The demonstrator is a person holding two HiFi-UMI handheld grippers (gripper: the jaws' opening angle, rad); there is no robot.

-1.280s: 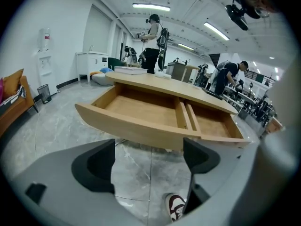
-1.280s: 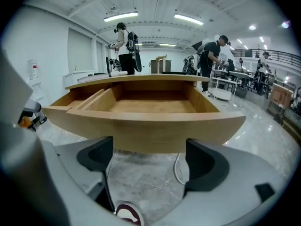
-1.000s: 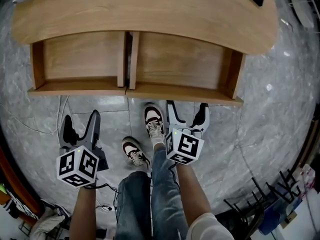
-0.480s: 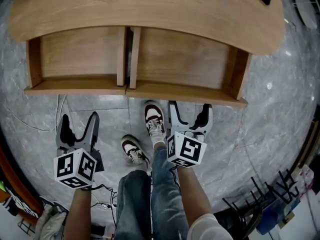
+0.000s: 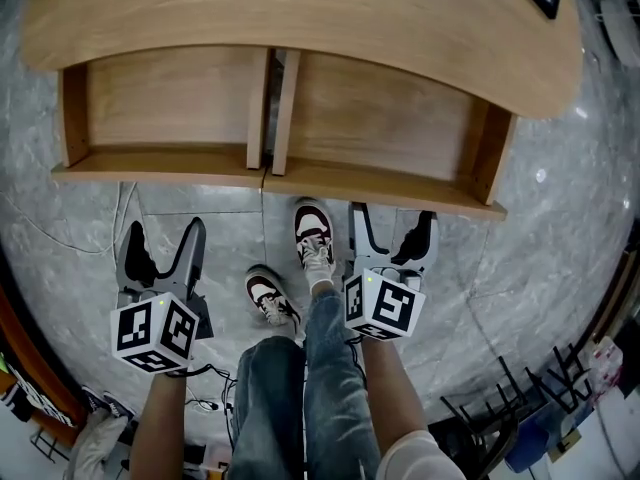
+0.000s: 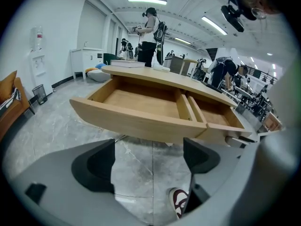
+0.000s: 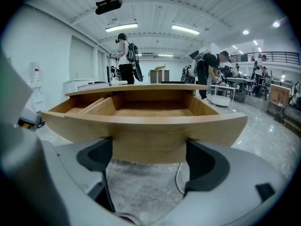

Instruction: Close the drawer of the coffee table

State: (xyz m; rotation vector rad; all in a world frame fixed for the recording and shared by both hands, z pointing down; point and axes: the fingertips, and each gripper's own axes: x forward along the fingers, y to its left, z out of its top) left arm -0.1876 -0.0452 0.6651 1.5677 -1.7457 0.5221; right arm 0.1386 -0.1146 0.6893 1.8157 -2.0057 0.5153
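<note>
A light wooden coffee table (image 5: 300, 13) has two empty drawers pulled out side by side toward me: the left drawer (image 5: 165, 103) and the right drawer (image 5: 385, 128). My left gripper (image 5: 160, 243) hangs open over the floor, a short way in front of the left drawer's front (image 6: 136, 121). Nothing is between its fingers. My right gripper (image 5: 392, 230) is open too, its fingertips just short of the right drawer's curved front (image 7: 150, 128), which fills the gap between the jaws in the right gripper view.
My shoes (image 5: 312, 236) stand on the grey marble floor (image 5: 540, 258) between the grippers. Cables (image 5: 40, 243) trail at the left. A dark metal rack (image 5: 500, 408) sits at the lower right. Other people (image 7: 127, 55) stand beyond the table.
Both grippers have crept a little toward the drawers, the right one closest to the right drawer's front. The drawers stay pulled out.
</note>
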